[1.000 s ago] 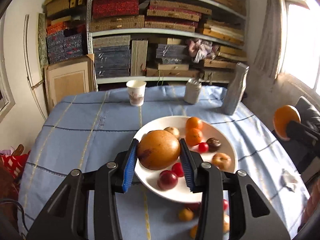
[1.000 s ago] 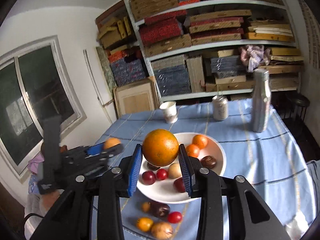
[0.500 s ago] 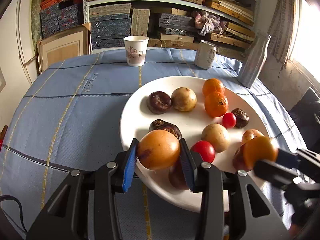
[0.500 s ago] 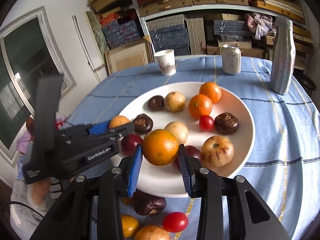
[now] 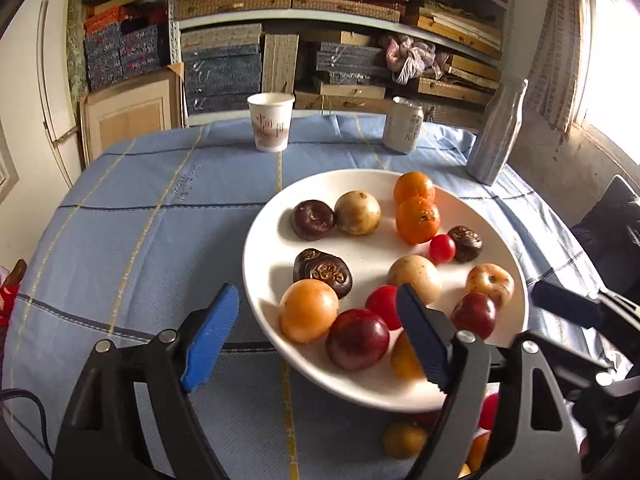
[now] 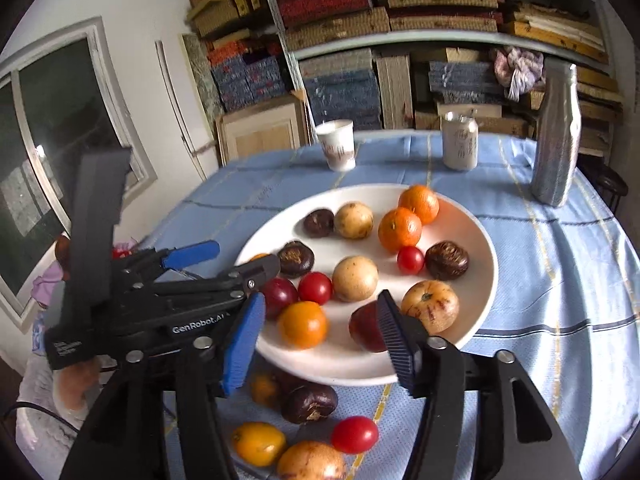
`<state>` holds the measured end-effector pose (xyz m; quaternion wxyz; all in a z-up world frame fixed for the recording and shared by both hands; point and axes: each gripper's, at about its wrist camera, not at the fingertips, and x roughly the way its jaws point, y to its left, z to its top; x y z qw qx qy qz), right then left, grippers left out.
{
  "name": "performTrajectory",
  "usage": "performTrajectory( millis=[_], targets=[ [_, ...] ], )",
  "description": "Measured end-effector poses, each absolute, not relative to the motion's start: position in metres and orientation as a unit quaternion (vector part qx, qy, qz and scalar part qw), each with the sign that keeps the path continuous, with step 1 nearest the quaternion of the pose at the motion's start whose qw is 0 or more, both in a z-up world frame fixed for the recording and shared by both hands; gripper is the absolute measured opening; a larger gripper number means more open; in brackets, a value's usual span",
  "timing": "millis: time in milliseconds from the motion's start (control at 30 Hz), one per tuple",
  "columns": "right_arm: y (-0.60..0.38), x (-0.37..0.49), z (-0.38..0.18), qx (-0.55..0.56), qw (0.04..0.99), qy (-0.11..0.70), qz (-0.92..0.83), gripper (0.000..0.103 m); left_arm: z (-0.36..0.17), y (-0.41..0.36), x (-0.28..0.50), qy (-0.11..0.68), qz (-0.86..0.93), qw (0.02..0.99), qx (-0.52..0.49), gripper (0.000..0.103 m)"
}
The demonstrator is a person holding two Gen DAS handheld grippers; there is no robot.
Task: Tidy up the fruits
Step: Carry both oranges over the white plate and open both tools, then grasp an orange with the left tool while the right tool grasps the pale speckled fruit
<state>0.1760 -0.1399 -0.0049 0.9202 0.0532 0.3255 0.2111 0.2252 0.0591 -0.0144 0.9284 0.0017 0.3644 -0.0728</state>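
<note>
A white plate on the blue tablecloth holds several fruits. My left gripper is open at the plate's near left rim; the orange fruit it carried lies on the plate between its fingers. My right gripper is open at the plate's near rim; its orange lies on the plate between its fingers, beside a dark red fruit. In the right wrist view the left gripper shows at the left. Several loose fruits lie on the cloth in front of the plate.
At the table's far side stand a paper cup, a can and a silver bottle. Packed shelves rise behind. Windows are at the left and right.
Both grippers came down to the plate, opened and let go of their oranges, which now rest on the plate's near part.
</note>
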Motion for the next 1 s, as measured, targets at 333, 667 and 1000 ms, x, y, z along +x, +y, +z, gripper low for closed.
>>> performTrajectory(
  millis=[333,667,1000],
  targets=[
    [-0.153,0.115,-0.001,0.039,0.938,0.275,0.21,0.083,-0.004,0.071,0.155,0.33,-0.041,0.943,0.001,0.094],
    [-0.189,0.085,-0.026,0.079,0.936,0.295,0.173,0.092,-0.033,0.047,0.102,0.345,-0.035,0.936,0.056,0.098],
    [-0.201,0.084,-0.032,0.099,0.934,0.302,0.164,0.094,-0.04,0.038,0.099,0.353,-0.046,0.932,0.071,0.098]
  ],
)
